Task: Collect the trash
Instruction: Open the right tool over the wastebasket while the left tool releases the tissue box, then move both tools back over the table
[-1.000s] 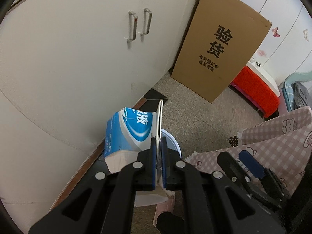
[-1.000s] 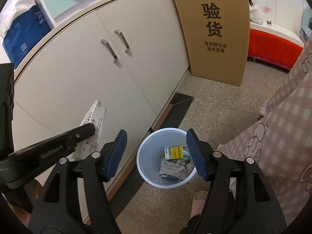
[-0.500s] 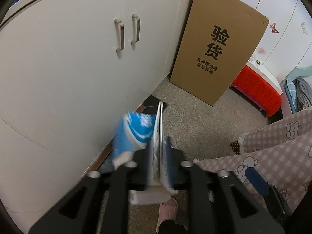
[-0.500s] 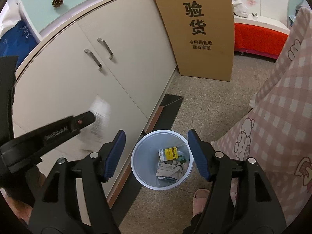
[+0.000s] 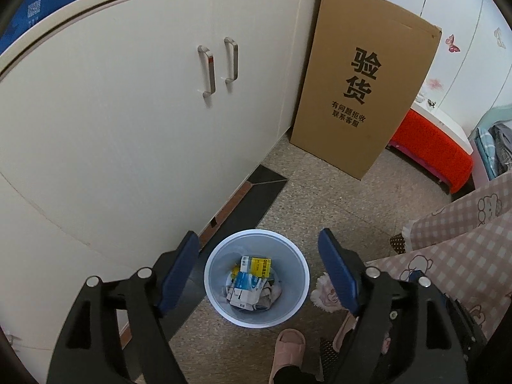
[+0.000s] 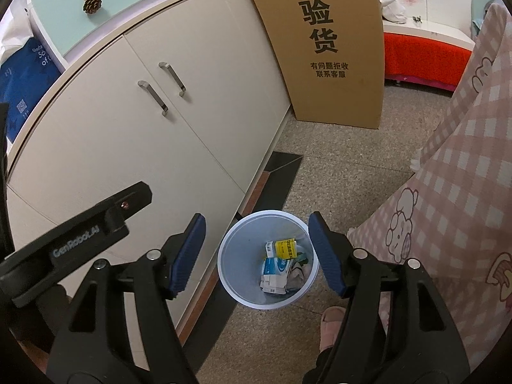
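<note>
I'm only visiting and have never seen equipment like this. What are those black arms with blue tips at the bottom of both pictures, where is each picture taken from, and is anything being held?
There is no robot here: a person holds a two-finger gripper in each hand, and each gripper carries a wide-angle camera looking along its own fingers. One picture comes from the left gripper, the other from the right gripper. The blue tips are the finger pads.

Both look down at a pale blue waste bin on the speckled floor, beside a white cabinet and near a tall cardboard box. In the bin lie a blue and white carton, a yellow box and some crumpled scraps.

Nothing is held. The left jaws have just been opening and stand wide with nothing between them; the right jaws are open and empty too.
</note>
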`<state>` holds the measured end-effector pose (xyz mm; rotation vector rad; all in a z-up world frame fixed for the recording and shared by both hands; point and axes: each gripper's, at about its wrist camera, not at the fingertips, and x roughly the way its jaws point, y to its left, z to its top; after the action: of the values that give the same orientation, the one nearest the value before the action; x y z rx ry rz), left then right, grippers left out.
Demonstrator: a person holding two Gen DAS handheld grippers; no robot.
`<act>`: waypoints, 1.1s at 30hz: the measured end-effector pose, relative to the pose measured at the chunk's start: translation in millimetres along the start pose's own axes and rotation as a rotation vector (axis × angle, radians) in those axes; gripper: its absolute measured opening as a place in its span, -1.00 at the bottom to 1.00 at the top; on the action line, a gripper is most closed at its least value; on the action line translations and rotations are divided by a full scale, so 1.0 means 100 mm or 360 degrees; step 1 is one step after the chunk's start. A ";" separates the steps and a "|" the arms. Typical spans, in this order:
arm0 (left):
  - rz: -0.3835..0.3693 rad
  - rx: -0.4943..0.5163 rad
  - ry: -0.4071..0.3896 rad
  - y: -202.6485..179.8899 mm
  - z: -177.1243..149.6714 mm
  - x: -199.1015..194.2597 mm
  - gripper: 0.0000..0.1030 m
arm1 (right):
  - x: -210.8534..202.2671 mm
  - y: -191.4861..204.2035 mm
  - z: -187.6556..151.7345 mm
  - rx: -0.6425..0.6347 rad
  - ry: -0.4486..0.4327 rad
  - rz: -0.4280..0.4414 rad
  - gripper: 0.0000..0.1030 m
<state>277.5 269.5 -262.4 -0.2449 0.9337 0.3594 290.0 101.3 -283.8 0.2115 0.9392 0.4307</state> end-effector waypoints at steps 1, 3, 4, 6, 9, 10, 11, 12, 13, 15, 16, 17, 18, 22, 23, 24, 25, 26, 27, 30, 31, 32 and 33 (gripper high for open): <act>0.0006 0.0003 -0.0003 0.00 -0.01 -0.02 0.47 | -0.01 0.00 0.00 0.0000 -0.0004 -0.0002 0.29; 0.0014 0.0005 -0.0004 0.01 -0.03 -0.07 0.48 | -0.02 0.00 0.00 0.0000 -0.0012 0.0003 0.29; 0.0018 0.0004 -0.0005 0.01 -0.04 -0.09 0.48 | -0.03 0.01 -0.01 -0.0001 -0.0017 0.0007 0.29; 0.0027 0.0002 -0.0016 0.03 -0.05 -0.17 0.48 | -0.07 0.01 -0.01 -0.0001 -0.0025 0.0046 0.29; 0.0021 -0.0006 -0.0041 0.06 -0.06 -0.34 0.48 | -0.16 0.02 0.00 -0.0006 -0.0056 0.0084 0.29; 0.0006 -0.0014 -0.0050 0.08 -0.07 -0.41 0.48 | -0.21 0.03 0.01 0.0002 -0.0057 0.0094 0.29; -0.0018 -0.0033 -0.0069 0.10 -0.09 -0.52 0.49 | -0.26 0.04 0.01 0.0008 -0.0050 0.0119 0.29; -0.0035 -0.0052 -0.0086 0.12 -0.10 -0.61 0.52 | -0.31 0.04 0.01 0.0015 -0.0048 0.0143 0.29; -0.0041 -0.0070 -0.0106 0.14 -0.11 -0.70 0.52 | -0.42 0.07 0.03 0.0017 -0.0056 0.0167 0.29; -0.0052 -0.0106 -0.0160 0.17 -0.13 -0.90 0.52 | -0.64 0.12 0.08 0.0016 -0.0095 0.0208 0.31; -0.0068 -0.0126 -0.0189 0.17 -0.13 -1.01 0.53 | -0.75 0.13 0.11 0.0018 -0.0117 0.0230 0.32; -0.0097 -0.0153 -0.0226 0.17 -0.14 -1.16 0.54 | -0.89 0.15 0.15 0.0020 -0.0143 0.0247 0.33; -0.0124 -0.0177 -0.0251 0.17 -0.13 -1.27 0.55 | -0.99 0.16 0.18 0.0020 -0.0163 0.0253 0.33; -0.0233 -0.0230 -0.0389 0.07 -0.13 -1.75 0.61 | -1.58 0.11 0.31 0.0027 -0.0304 0.0286 0.38; -0.0252 -0.0222 -0.0413 0.02 -0.12 -1.85 0.63 | -1.73 0.07 0.34 0.0026 -0.0337 0.0284 0.38; -0.0271 -0.0208 -0.0437 -0.07 -0.13 -1.98 0.63 | -1.83 0.03 0.36 0.0025 -0.0359 0.0282 0.39; -0.0284 -0.0194 -0.0454 -0.14 -0.14 -2.06 0.64 | -2.00 -0.06 0.38 0.0028 -0.0395 0.0276 0.39; -0.0306 -0.0165 -0.0465 -0.24 -0.15 -2.13 0.65 | -2.08 -0.11 0.40 0.0035 -0.0412 0.0268 0.40; -0.0322 -0.0141 -0.0465 -0.32 -0.16 -2.18 0.65 | -2.21 -0.22 0.42 0.0045 -0.0433 0.0249 0.41; -0.0387 -0.0045 -0.0443 -0.69 -0.22 -2.32 0.66 | -2.49 -0.54 0.43 0.0076 -0.0448 0.0202 0.42; -0.0402 -0.0020 -0.0434 -0.80 -0.24 -2.35 0.66 | -2.56 -0.63 0.43 0.0091 -0.0451 0.0184 0.42; -0.0416 0.0000 -0.0424 -0.89 -0.26 -2.36 0.66 | -2.64 -0.75 0.42 0.0105 -0.0453 0.0160 0.42; -0.0447 0.0033 -0.0399 -1.05 -0.29 -2.38 0.66 | -2.71 -0.85 0.41 0.0112 -0.0457 0.0133 0.42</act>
<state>169.8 116.5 -79.4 -0.3002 0.6449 0.1171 207.1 -95.4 -91.7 0.3676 0.6653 0.4314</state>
